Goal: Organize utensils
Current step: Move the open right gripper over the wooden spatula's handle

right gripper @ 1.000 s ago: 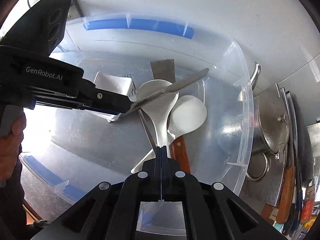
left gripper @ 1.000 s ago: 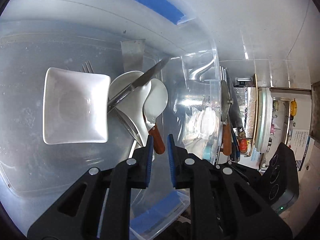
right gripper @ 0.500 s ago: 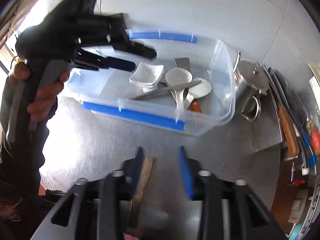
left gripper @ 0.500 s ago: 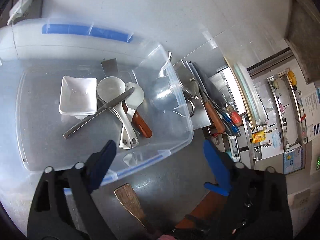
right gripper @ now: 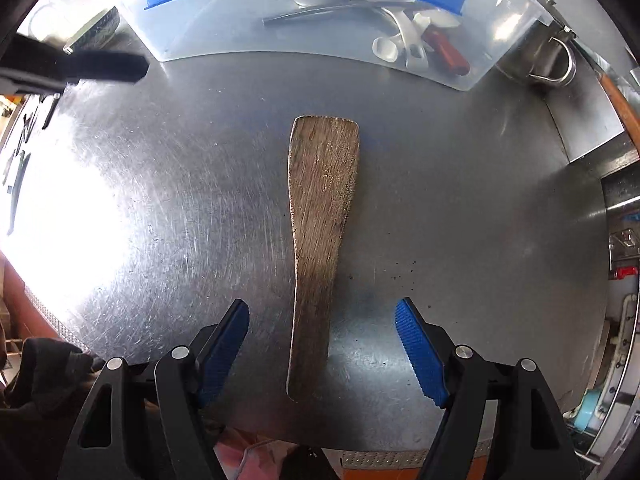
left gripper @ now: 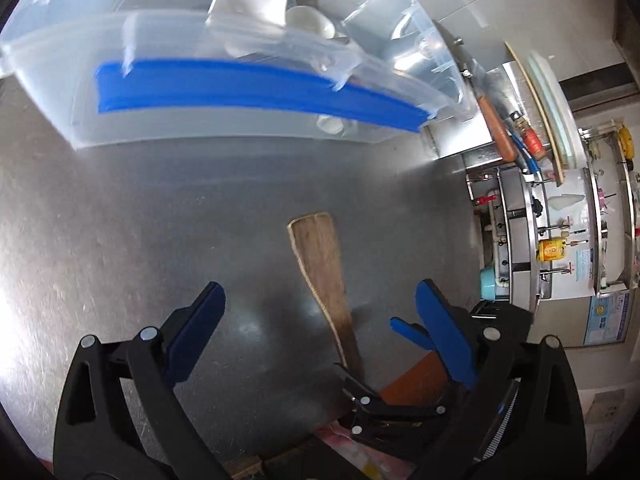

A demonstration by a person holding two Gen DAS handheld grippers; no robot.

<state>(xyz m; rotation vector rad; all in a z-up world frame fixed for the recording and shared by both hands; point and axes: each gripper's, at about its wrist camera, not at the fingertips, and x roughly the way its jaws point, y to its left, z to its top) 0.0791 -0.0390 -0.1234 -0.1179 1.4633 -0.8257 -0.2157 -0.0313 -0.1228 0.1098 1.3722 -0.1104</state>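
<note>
Right gripper (right gripper: 322,348) poised with jaws spread astride the narrow handle of the wooden spatula (right gripper: 320,216), grasping nothing.

Its blue pads (right gripper: 420,354) have just been opening and stand clear on either side of the handle, not touching it. The spatula lies flat on the scratched steel counter (right gripper: 460,200), blade pointing away toward the far clear bin (right gripper: 248,36). The left gripper (left gripper: 320,322) is released too, jaws just opened wide and empty, hovering over the counter to the left. In the bin already lie a knife, white spoons, a red-handled tool and a white dish. By my reading the spatula is the last loose utensil; gripping, lifting and binning remain.
</note>
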